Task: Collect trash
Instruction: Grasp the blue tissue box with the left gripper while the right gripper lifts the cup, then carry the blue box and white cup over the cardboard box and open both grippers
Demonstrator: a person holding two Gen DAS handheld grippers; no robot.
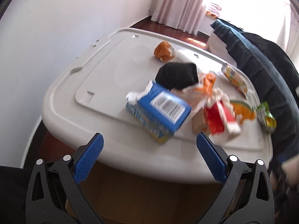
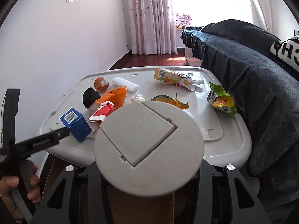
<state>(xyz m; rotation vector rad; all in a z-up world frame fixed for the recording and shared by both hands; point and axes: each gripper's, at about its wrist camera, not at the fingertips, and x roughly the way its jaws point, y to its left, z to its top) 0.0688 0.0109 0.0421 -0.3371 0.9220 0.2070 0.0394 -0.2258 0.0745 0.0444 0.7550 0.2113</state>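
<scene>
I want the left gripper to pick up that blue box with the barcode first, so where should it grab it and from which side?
Grip the blue box across its two long flat side faces, near the middle. It lies on the white lid closest to the open left gripper, so come straight in from the near edge. The torn end and the red carton beside it leave less room on the right.

Black hand-held gripper (image 1: 149, 140) — blue ribbed pads (image 1: 89, 158)

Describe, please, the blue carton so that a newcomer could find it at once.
Start at the white plastic lid serving as the tabletop beside the dark blanket. On its near left edge, next to a red and white carton, stands the blue carton. It is the only blue item, with a white barcode on top.
</scene>
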